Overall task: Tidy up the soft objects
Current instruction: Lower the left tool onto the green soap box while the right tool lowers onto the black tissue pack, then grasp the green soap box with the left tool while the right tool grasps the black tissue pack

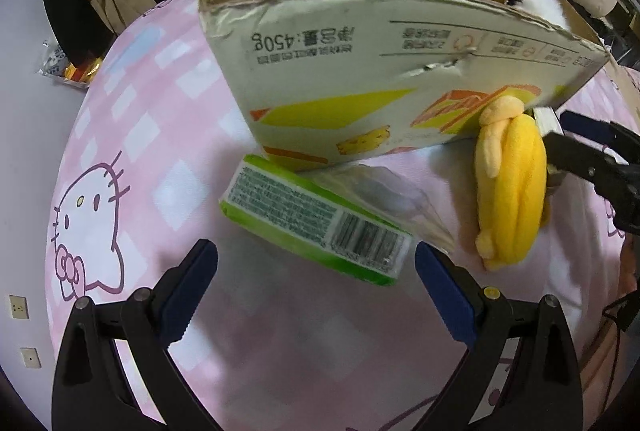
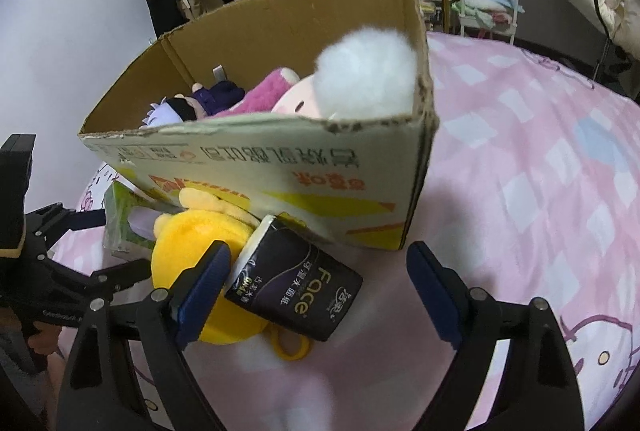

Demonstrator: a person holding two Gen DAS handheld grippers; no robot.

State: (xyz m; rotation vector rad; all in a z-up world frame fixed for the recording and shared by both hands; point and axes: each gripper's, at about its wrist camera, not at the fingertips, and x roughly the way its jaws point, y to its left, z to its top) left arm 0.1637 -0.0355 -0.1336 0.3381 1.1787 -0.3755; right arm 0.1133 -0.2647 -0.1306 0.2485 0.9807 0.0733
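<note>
A: Status?

B: Both my grippers spread, holding nothing. Left gripper (image 1: 316,295) faces green tissue pack (image 1: 320,223) on the bed (image 1: 132,103), touching the cardboard box (image 1: 360,79). Right gripper (image 2: 320,295) has black tissue pack (image 2: 296,283) between its fingers, banana plush (image 2: 192,243) just beside.

A: Tips?

B: Squeeze mid-pack, lift over box rim; plushies already inside. Bedding's soft, pink check. Cluttered shelves behind.

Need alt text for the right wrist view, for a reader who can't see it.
The open right gripper hovers over a black tissue pack lying beside a yellow plush on a pink bedspread. Behind them stands an open cardboard box already holding several plush toys.
</note>
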